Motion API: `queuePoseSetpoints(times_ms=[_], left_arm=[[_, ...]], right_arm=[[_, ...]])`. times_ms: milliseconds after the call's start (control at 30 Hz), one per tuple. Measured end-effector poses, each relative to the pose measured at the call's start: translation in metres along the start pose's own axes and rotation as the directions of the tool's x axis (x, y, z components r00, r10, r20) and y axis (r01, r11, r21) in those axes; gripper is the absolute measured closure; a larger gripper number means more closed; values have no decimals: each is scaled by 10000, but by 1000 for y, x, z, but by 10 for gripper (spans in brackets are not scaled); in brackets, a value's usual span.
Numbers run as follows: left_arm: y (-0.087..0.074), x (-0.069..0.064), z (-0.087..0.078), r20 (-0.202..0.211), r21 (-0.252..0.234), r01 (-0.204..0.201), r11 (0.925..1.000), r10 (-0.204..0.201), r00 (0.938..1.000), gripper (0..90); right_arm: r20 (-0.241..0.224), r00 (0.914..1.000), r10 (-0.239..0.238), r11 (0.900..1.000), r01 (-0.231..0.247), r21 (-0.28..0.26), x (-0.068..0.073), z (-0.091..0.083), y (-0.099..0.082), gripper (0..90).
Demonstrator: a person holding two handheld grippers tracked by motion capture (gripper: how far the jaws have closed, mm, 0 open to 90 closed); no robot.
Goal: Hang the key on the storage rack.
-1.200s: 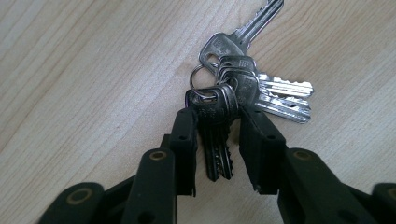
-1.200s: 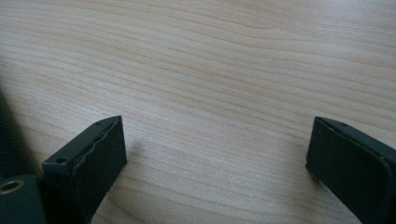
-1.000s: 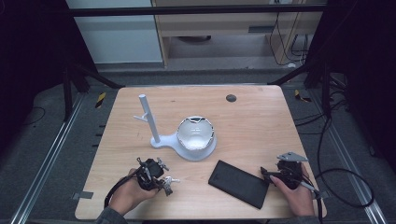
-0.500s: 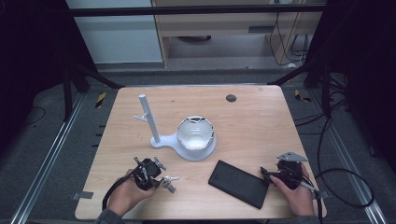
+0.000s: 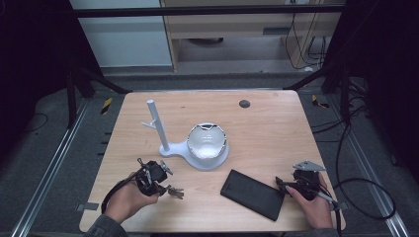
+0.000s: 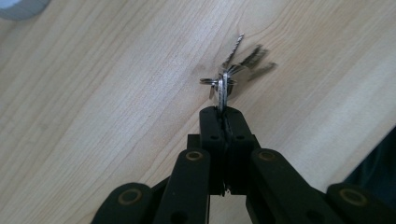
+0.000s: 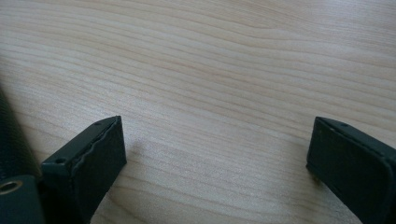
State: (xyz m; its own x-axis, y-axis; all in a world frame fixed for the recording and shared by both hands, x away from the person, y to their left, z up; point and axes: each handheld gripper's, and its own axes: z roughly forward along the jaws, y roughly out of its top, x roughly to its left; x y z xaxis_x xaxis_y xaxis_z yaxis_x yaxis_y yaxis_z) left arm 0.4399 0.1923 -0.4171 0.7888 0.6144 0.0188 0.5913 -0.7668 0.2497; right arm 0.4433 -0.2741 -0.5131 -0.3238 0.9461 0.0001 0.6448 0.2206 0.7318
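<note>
Pale wooden table (image 5: 276, 123) stands on grey floor (image 5: 49, 148) in a dark room.

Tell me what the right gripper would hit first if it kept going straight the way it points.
Probably the black case. In the high view the right gripper points left at its near edge, jaws open over bare table; how close is unclear.
</note>
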Motion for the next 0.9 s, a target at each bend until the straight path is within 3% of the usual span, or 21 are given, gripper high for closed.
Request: queuePoseSetpoints(times_ms=[133,200,300,333,433,533,900], left_arm=[[2,-1,-16,-105,-1,-215,9998,215,9997,881],[4,1,-37,-422,-19,-360,9994,359,9985,881],[6,3,-48,-559,-60,-357,9993,353,9978,881],[8,8,-62,-647,-230,-289,9993,273,9975,881],[10,12,-72,-771,-281,-271,9992,248,9967,881],[12,19,-93,-1025,-194,-203,9996,182,9946,881],[14,35,-133,-1447,-334,135,9994,-182,9893,881]], right_arm=[[1,10000,-6,10000,6,0,0,0,0,46],[1,10000,-5,10000,5,1,0,0,0,46],[-1,10000,-9,10000,9,-2,0,0,0,46],[-2,10000,-30,10000,30,-7,0,0,0,46],[-1,10000,-9,10000,9,-1,0,0,0,45],[-1,10000,4,10000,-4,1,0,0,0,46],[-12,10000,-34,10000,34,6,0,0,0,44]])
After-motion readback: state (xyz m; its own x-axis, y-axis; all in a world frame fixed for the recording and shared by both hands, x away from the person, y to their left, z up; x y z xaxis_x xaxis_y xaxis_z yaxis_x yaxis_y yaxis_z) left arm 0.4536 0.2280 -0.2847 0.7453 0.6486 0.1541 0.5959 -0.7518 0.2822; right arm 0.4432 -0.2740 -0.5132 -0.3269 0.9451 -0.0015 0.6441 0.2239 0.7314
